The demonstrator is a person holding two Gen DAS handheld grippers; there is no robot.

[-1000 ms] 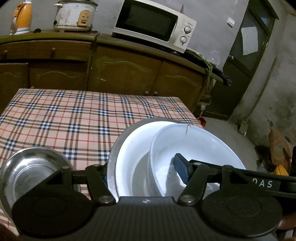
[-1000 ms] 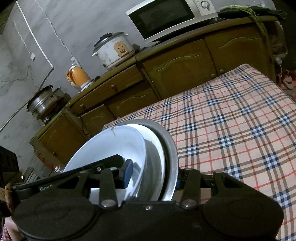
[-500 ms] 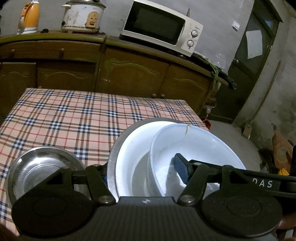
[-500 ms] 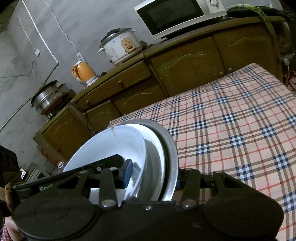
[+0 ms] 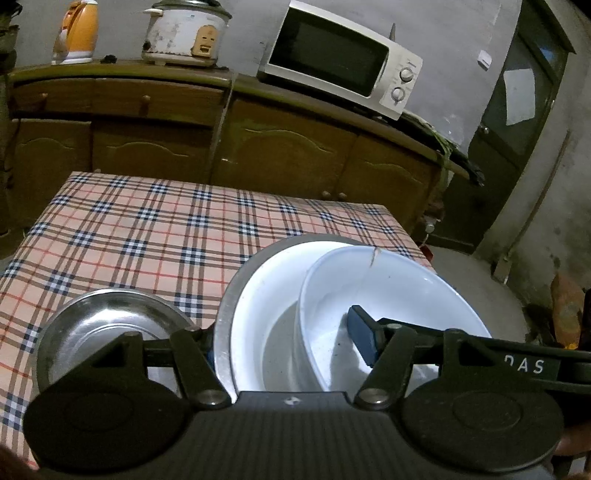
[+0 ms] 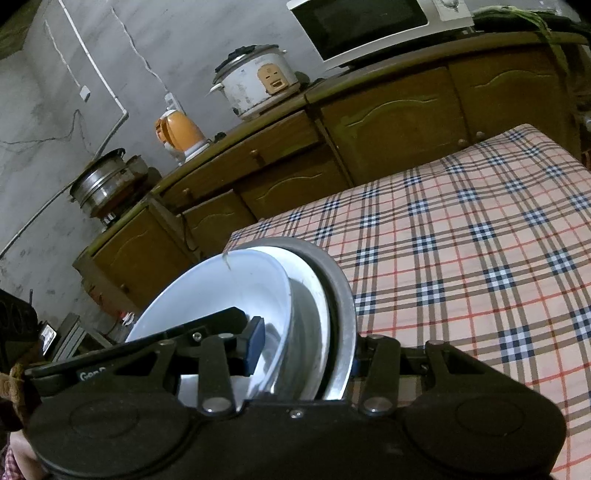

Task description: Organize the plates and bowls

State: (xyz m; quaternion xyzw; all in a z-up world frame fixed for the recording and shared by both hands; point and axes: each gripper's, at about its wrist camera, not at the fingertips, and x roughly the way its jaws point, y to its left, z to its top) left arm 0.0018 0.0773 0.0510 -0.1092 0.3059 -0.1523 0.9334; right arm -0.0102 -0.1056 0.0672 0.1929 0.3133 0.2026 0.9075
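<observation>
A nested stack stands tilted on edge over the table's near corner: a steel basin (image 5: 224, 314), a white dish (image 5: 266, 295) inside it, and a white bowl (image 5: 399, 288) with a crack at its far rim. My left gripper (image 5: 288, 343) is shut on the stack, its blue pad (image 5: 364, 339) inside the cracked bowl and its other finger hidden behind the steel rim. In the right wrist view my right gripper (image 6: 306, 352) clamps the same kind of stack: pad (image 6: 255, 343) in the cracked bowl (image 6: 221, 288), other finger outside the steel basin (image 6: 341, 291).
A small steel bowl (image 5: 107, 332) sits on the plaid tablecloth (image 5: 147, 229) near its front left. Behind the table runs a wooden cabinet (image 5: 288, 147) carrying a microwave (image 5: 340, 62), a rice cooker (image 5: 184, 33) and an orange kettle (image 5: 75, 31). A dark door (image 5: 517, 110) is at the right.
Both grippers have carried the stack a little to the left, so the table and cabinet slide right in both views. Neither grip has changed.
</observation>
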